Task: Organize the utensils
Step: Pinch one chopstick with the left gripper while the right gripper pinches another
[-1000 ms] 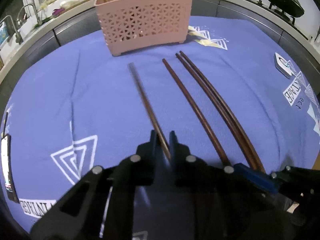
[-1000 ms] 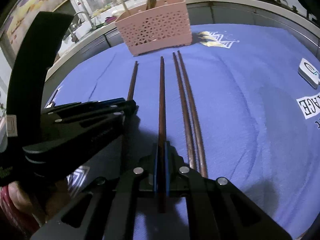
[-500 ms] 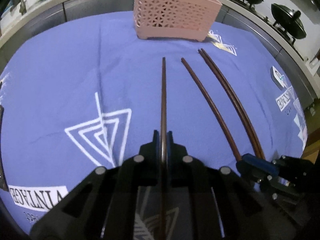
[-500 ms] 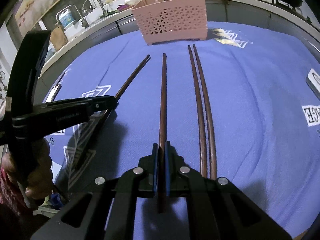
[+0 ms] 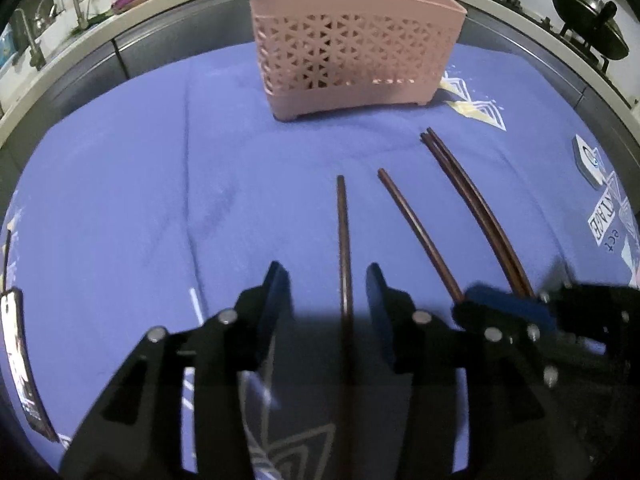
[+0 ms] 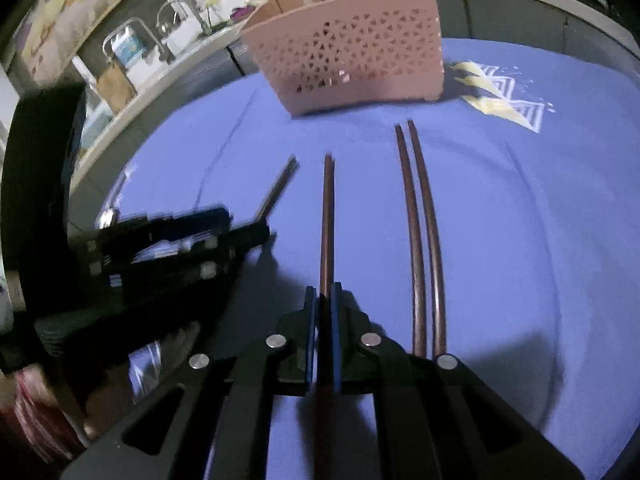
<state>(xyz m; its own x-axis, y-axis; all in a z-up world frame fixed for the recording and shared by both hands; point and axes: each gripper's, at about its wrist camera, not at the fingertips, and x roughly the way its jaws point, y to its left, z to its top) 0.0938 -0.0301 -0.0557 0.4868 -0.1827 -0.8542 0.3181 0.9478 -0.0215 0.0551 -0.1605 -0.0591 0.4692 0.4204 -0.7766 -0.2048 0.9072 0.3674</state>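
Blue-clothed desk (image 5: 120, 208): the left hand-held gripper (image 5: 328, 284) has spread apart, releasing its chopstick (image 5: 343, 240); the right hand-held gripper (image 6: 324, 300) stays clamped on its own chopstick (image 6: 327, 216), pink basket (image 6: 352, 48) beyond.

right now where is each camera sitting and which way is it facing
Left wrist: on the left gripper, facing the pink perforated plastic utensil basket; its open black fingers straddle a dark wooden chopstick lying on the blue printed cloth.
Right wrist: on the right gripper, facing the same way, shut on the second dark wooden chopstick.
Shared: basket, cloth, the loose chopstick pair, and each view shows the other gripper.
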